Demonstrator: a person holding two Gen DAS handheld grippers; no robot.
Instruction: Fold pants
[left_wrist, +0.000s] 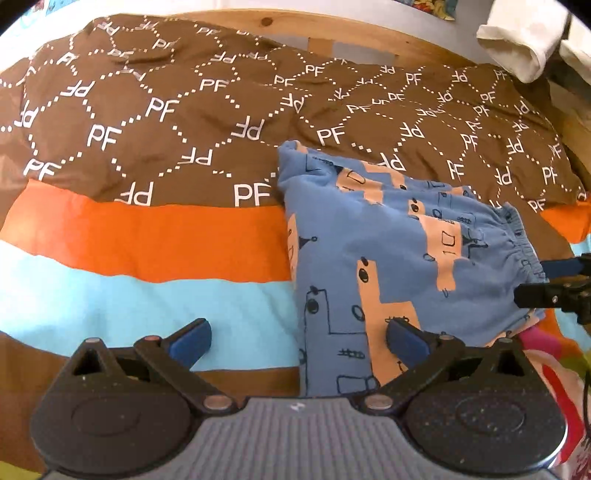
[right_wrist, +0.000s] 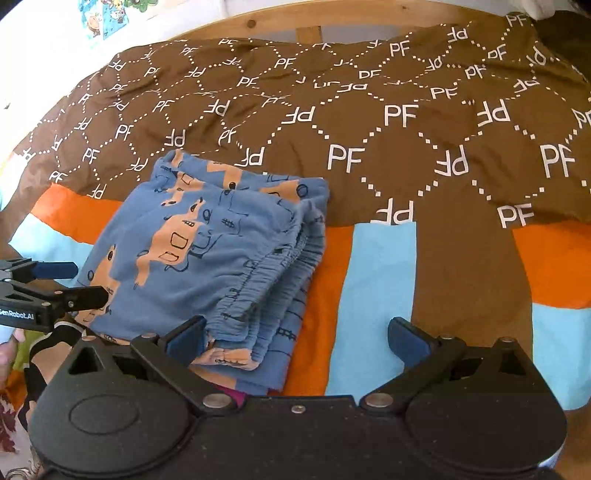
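Note:
Blue pants (left_wrist: 373, 243) with orange and dark printed shapes lie folded in a compact stack on the bed, elastic waistband (left_wrist: 517, 251) to the right. The same pants (right_wrist: 207, 251) fill the left half of the right wrist view, waistband layers (right_wrist: 266, 291) toward me. My left gripper (left_wrist: 299, 341) is open, its right finger over the pants' near left edge, its left finger over the bedding. My right gripper (right_wrist: 297, 339) is open, its left finger at the pants' near corner, nothing between its pads. Each gripper shows at the other view's edge (left_wrist: 554, 284) (right_wrist: 55, 284).
A striped bedspread (left_wrist: 147, 258) in orange, light blue and brown covers the bed. A brown duvet (right_wrist: 369, 129) printed with white letters lies behind the pants. A wooden bed frame (left_wrist: 332, 33) runs along the back. White cloth (left_wrist: 524, 40) hangs at the far right.

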